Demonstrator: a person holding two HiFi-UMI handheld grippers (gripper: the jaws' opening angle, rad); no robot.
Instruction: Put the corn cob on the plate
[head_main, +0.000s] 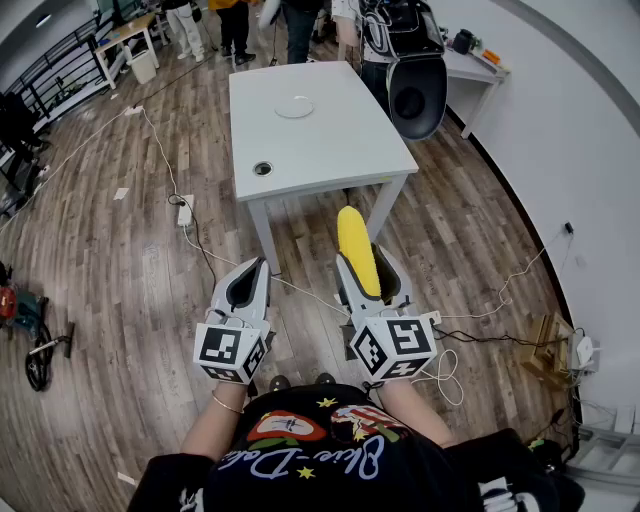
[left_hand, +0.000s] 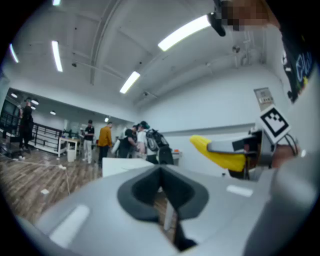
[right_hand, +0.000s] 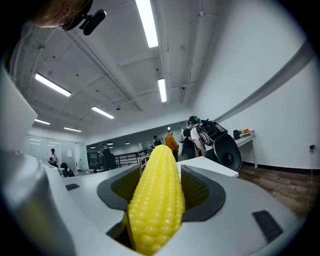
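- The wooden floor (head_main: 100, 250) fills most of the room; a white cable (head_main: 160, 150) trails over it to a power strip (head_main: 185, 212) left of the table
- A white table (head_main: 320, 140) stands ahead of the person with the tongs; its top is bare apart from a plate and a round cable hole (head_main: 262, 168) near the front left corner
- A group of people (head_main: 235, 20) stands beyond the far end of the table; a black round-backed chair (head_main: 415, 95) sits at its far right corner, with a white side desk (head_main: 475, 65) by the wall behind it
- The right gripper (head_main: 368, 265) is held level on the near side of the table, pointing toward it; its jaws stand wide and are clamped on the corn cob, one ridged pad pressed on each flank, as the right gripper view shows (right_hand: 159, 172)
- The left gripper (head_main: 250, 275) is held level just beside it, the two not touching; in the left gripper view (left_hand: 161, 170) its jaws meet along the middle with nothing between them
- The corn cob (head_main: 355, 250) is yellow and lies lengthwise in the right gripper's jaws; its pointed tip sticks out forward past them; it is up in the air, short of the table and well apart from the plate
- The plate (head_main: 294, 107) is small, round and white; it rests on the far half of the tabletop with nothing on it
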